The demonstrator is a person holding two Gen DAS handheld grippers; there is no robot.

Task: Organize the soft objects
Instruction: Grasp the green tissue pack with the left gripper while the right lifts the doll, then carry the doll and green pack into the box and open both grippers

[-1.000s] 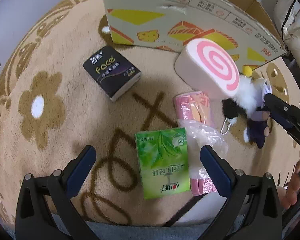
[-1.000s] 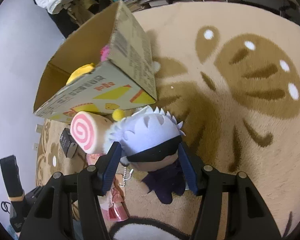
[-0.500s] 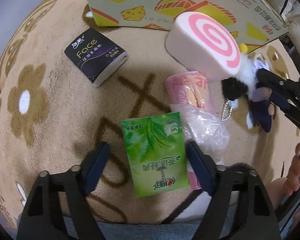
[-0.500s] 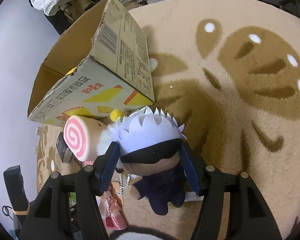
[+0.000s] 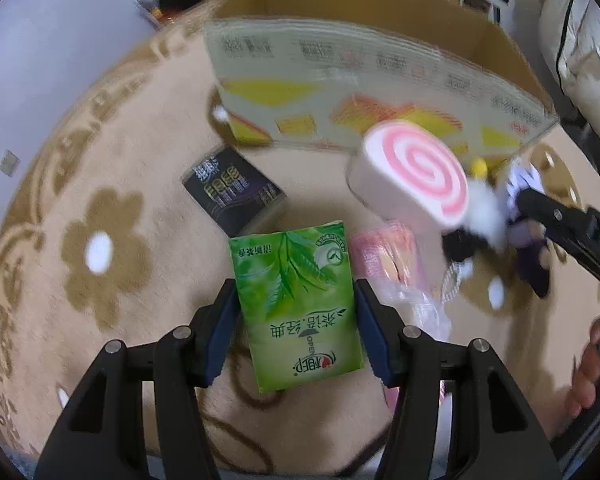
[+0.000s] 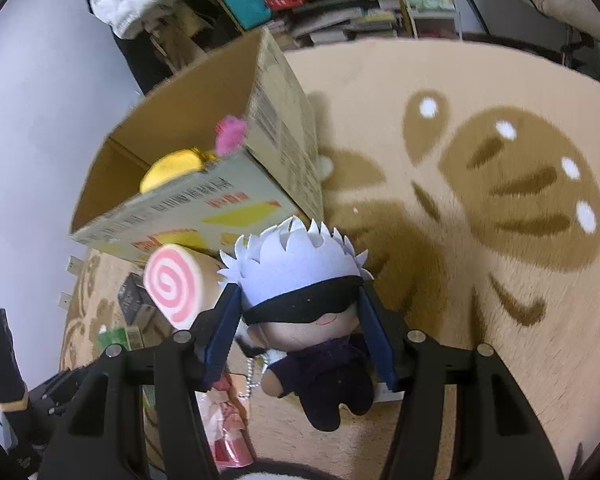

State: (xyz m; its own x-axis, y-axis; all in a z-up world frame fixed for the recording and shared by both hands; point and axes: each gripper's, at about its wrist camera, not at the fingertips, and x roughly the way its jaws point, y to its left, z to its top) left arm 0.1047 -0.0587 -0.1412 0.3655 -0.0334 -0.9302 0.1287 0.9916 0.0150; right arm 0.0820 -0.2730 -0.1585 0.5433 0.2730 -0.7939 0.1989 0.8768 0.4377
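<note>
**Both grippers loaded, box waiting**

Left gripper is pinching the green tissue pack, its jaws pressed against both sides, above the rug. Right gripper is clamped on the white-haired plush doll by its head, just beside the cardboard box. Inside the box: a yellow soft toy and something pink, so it looks partly filled. On the rug and apparently left to go: the pink swirl cushion, the dark tissue pack and a pink wrapped packet. Readable writing: "OPEN" on the green pack; the dark pack's label is too blurred.
</note>
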